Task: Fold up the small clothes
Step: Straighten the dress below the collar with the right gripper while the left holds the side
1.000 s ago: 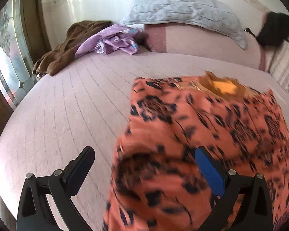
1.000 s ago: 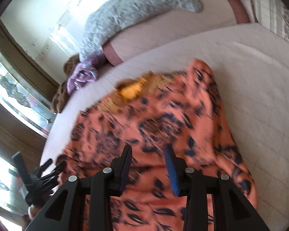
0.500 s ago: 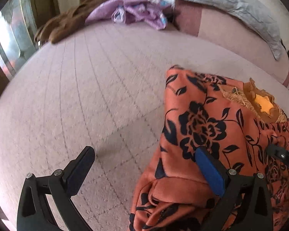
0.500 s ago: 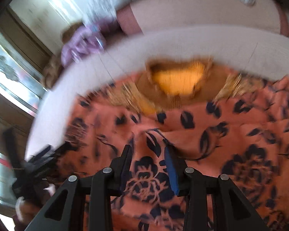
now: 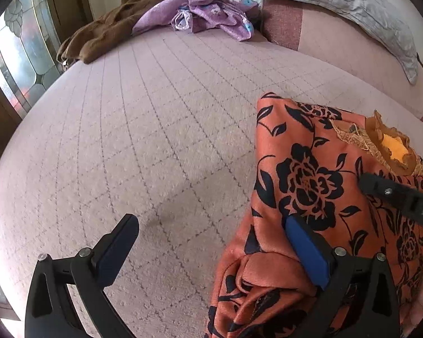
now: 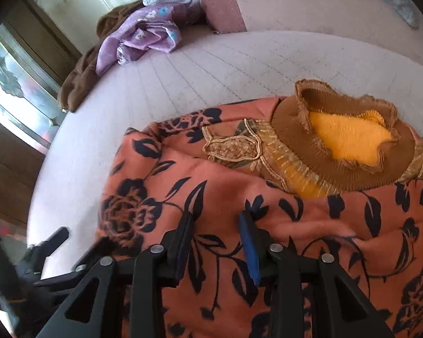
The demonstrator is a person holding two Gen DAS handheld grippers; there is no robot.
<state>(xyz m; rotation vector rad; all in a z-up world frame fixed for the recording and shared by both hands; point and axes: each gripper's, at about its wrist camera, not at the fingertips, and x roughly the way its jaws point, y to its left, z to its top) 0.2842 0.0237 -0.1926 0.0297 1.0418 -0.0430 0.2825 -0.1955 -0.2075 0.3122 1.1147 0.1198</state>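
The orange floral garment (image 6: 239, 197) lies folded on the pink quilted bed (image 5: 155, 140), collar up. The right gripper (image 6: 218, 242) stands part open above the cloth, clamping nothing; the left gripper (image 5: 211, 250) gapes wide at the folded edge. Pressing that bunched corner flat would likely tidy the fold. Only the left view shows the corner; only the right shows the whole collar (image 6: 352, 135).

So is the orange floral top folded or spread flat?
Partly folded: the orange floral top has one side doubled over, with bunched cloth near the hem.
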